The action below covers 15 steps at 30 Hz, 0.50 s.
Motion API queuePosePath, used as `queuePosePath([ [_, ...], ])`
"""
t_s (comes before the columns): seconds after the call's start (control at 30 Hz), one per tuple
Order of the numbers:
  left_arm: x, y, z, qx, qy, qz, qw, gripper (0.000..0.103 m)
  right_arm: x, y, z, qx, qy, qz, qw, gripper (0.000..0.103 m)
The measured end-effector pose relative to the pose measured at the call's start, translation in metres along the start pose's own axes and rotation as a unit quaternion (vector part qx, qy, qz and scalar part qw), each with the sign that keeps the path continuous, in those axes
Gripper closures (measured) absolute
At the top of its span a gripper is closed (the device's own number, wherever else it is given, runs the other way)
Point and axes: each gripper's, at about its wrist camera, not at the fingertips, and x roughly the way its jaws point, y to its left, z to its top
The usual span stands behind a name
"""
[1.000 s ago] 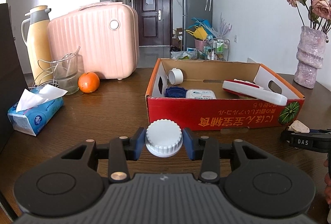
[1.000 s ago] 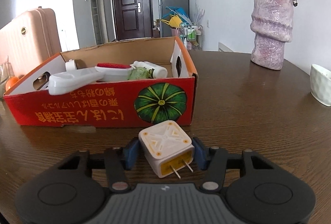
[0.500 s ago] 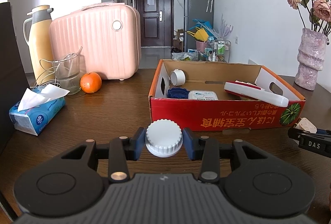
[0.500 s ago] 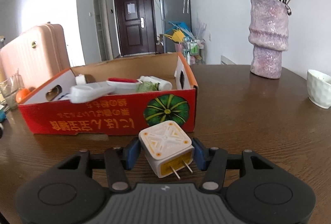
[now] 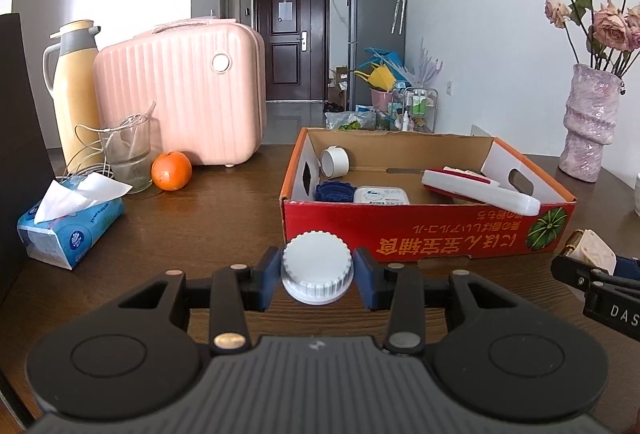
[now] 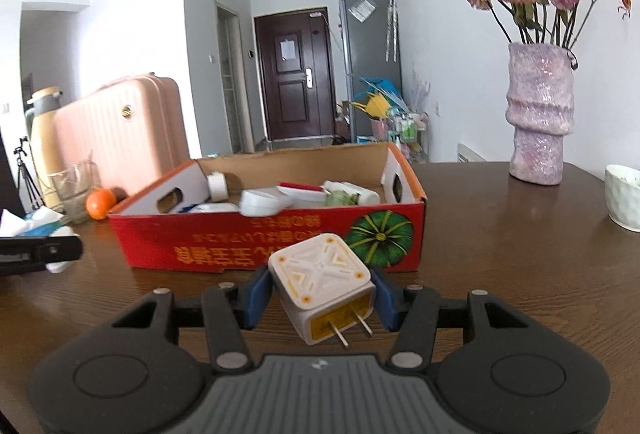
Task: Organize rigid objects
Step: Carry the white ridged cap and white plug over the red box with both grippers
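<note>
Left gripper [image 5: 317,280] clamped on white cap [image 5: 317,272]; right gripper [image 6: 321,298] on plug adapter [image 6: 323,284]; cardboard box [image 5: 420,234] at 12 o'clock, partly filled; both unplaced.

Bright daylight, soft glare on table [image 6: 500,234], sharp focus, heavy fisheye warp w/ dark corners.

Pink suitcase [image 5: 188,93], orange [image 5: 171,171], tissue pack [image 5: 68,226], vase [image 6: 540,113]

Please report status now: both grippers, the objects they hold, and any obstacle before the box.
Left gripper shut on white cap. Right gripper shut on plug adapter. Red box ahead, open top, partly filled. Nothing in between.
</note>
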Motion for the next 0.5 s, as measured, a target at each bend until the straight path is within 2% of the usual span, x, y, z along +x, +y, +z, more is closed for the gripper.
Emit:
queuePosePath([
  [0.5,-0.024,-0.015,0.004,0.004,-0.029,-0.015,0.9995,0.062,-0.027,0.017,0.01,-0.014,-0.046,0.021,0.999,0.05],
])
